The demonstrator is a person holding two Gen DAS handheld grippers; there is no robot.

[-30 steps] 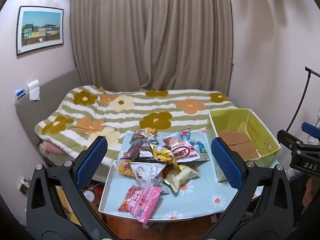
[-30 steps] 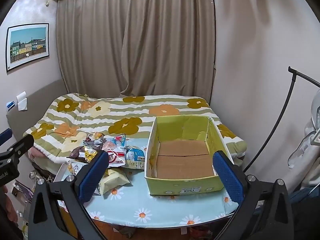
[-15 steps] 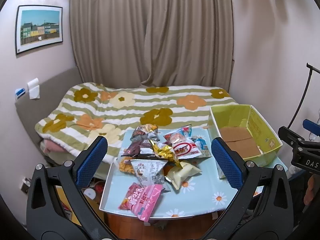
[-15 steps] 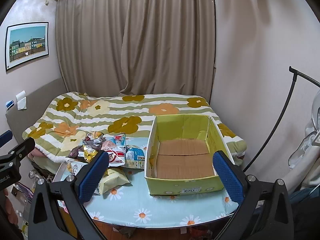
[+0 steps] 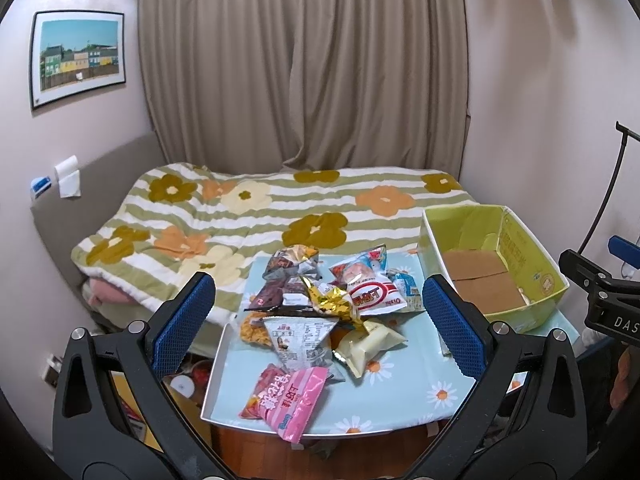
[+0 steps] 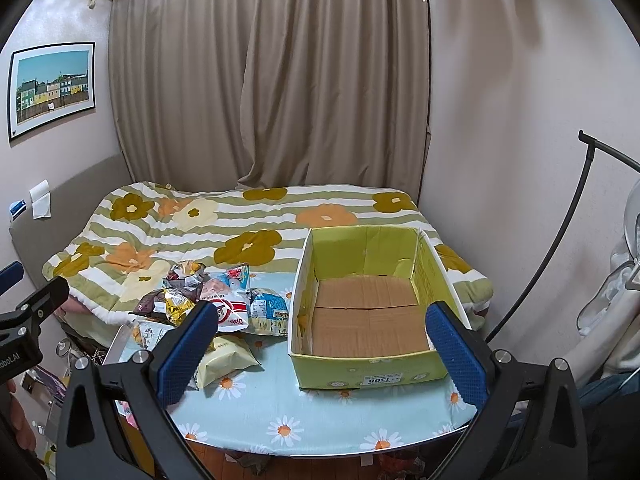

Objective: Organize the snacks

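step in hand: approach, nothing grasped. left gripper [image 5: 318, 326] and right gripper [image 6: 320, 346] both spread wide, empty. snack pile [image 5: 326, 306] on table [image 6: 320, 420], beside empty box [image 6: 370, 376]. next: descend on 1 packet.

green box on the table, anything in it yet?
Empty. The green box shows only its bare cardboard floor in both views; the snack packets all lie beside it on the table.
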